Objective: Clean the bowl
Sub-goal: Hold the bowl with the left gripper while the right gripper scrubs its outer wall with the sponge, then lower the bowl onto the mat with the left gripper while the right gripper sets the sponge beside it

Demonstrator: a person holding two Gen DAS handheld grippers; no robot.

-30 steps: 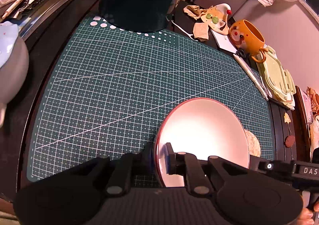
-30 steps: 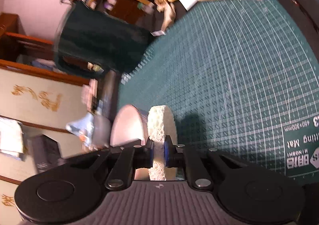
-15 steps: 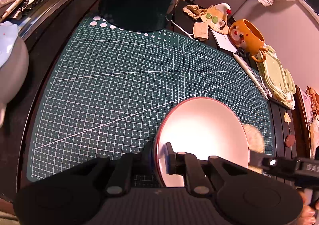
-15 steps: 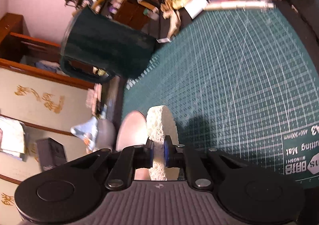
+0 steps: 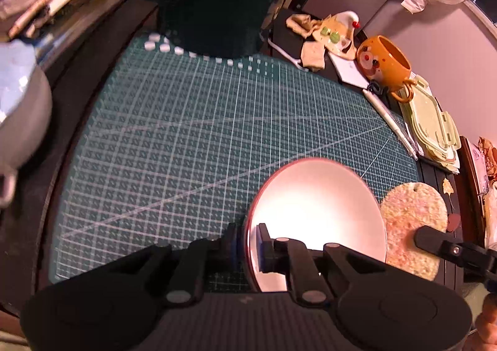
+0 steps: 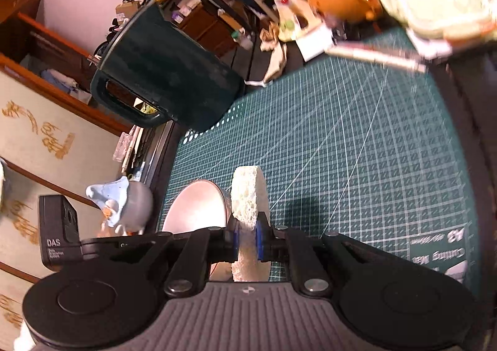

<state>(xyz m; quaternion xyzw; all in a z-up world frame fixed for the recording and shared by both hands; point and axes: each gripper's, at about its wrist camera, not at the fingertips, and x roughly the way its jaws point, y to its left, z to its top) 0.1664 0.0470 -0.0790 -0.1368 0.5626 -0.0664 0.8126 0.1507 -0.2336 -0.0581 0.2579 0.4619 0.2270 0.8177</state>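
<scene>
Big green cutting mat [image 5: 192,133] covering most of the dark table, grid lines everywhere, some white print readable at the near corner in the right wrist view. Parked at the far edge of it, a chunky dark green jug [image 6: 164,77] with a handle, standing upright. Off the mat on the left, a grey pot [image 5: 21,121] with something pale blue sitting in it. Then the bowl [image 5: 320,214] itself, pale inside with a reddish rim, tipped up on its edge over the near right part of the mat, not lying flat. Clamped on its near rim by the left gripper [image 5: 248,245], one finger inside the bowl and one outside, so definitely gripping. Just beside the bowl's right edge, a round sponge [image 5: 413,226], flat face toward the left camera, touching or nearly touching the rim, hard to say which. Pinched tight at its lower edge by the right gripper [image 6: 247,242], blue pads squeezing into the foam. From the right wrist view, sponge seen edge-on and right up against the bowl's outer side. Further back past the mat's right corner, an orange mug [image 5: 385,65] with a face on it, next to a pale green lid [image 5: 431,124] and a white pen [image 5: 391,124].
</scene>
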